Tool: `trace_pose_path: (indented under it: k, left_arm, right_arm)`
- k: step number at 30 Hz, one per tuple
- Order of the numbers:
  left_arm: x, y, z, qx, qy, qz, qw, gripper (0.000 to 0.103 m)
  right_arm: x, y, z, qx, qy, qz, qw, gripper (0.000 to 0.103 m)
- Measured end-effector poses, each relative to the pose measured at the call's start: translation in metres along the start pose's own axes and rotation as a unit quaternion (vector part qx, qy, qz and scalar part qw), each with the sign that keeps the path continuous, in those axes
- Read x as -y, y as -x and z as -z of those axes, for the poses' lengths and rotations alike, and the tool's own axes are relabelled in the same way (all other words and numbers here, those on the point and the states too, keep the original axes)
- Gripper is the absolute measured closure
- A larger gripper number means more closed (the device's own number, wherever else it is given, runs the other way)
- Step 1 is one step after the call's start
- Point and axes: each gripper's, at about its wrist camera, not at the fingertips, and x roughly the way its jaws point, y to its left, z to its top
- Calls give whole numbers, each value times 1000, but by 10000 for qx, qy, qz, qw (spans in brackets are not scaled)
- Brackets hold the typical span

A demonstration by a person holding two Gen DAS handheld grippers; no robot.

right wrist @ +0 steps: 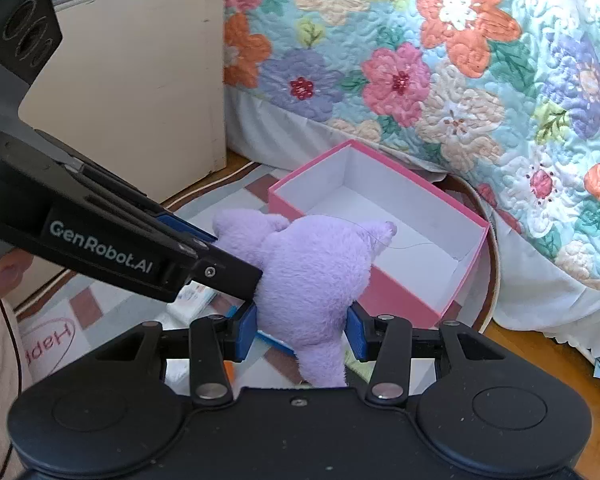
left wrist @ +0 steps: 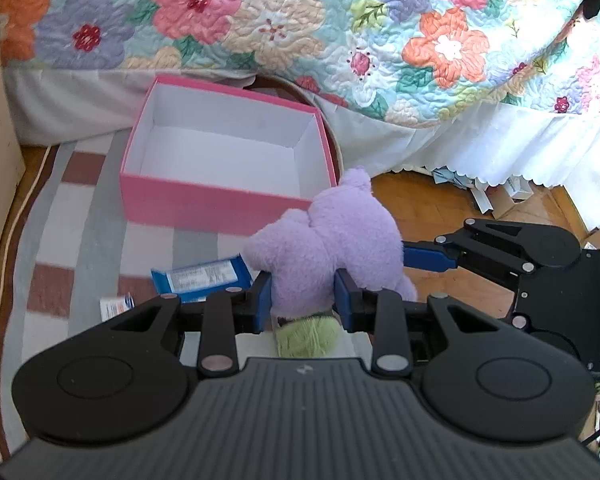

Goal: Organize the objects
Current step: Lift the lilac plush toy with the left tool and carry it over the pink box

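Lilac plush toy [left wrist: 324,236], soft, light and compressible, held at lower centre above the rug, before the pink box [left wrist: 224,160]; left gripper [left wrist: 302,300] and right gripper [right wrist: 302,332] fingers both clenched on its body.

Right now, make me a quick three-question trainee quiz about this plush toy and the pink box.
1. True or false: both grippers grip the purple plush toy.
2. The pink box is: A) lidded B) open and bare inside C) full of toys.
3. What lies on the rug beside the left gripper?

Key: 1 true, the right gripper clamps it too. 2 B. 3 a blue packet.
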Motion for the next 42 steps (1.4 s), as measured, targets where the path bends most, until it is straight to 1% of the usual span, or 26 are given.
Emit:
trace_pose_path:
  k: [6, 10, 17, 20, 25, 30, 36, 38, 40, 42]
  left_arm:
    - [-11, -26, -36, -130, -100, 3, 9999, 73]
    - [-19, -49, -59, -210, -124, 8, 9997, 73]
    - [-27, -98, -97, -381, -285, -117, 9988, 72]
    - [-33, -126, -111, -480, -274, -114, 9984, 72]
    - [-41, -177, -131, -614, -243, -82, 9978, 72]
    - [-55, -222, -145, -729, -12, -1, 9973, 72]
    - [-71, -250, -148, -802, 325, 179, 9961, 72]
    - [-75, -258, -150, -817, 420, 213, 9955, 72]
    - [-80, -266, -152, -855, 497, 202, 9949, 71]
    - [-85, -273, -154, -885, 523, 112, 9946, 71]
  right_arm:
    - [23, -25, -18, 20, -289, -13, 9996, 53]
    - [42, -44, -23, 206, -429, -75, 9988, 53]
    - [75, -86, -31, 271, -1010, -129, 9944, 53]
    - [93, -109, -35, 181, -1273, -90, 9917, 53]
    - [120, -148, -39, -11, -1471, 82, 9891, 53]
    - [149, -188, -40, -328, -1726, 146, 9843, 53]
    - [164, -211, -44, -678, -1577, 167, 9850, 53]
    - [168, -218, -45, -731, -1564, 173, 9848, 53]
    - [169, -227, -48, -801, -1468, 235, 9856, 53]
    - [169, -235, -50, -847, -1520, 261, 9844, 53]
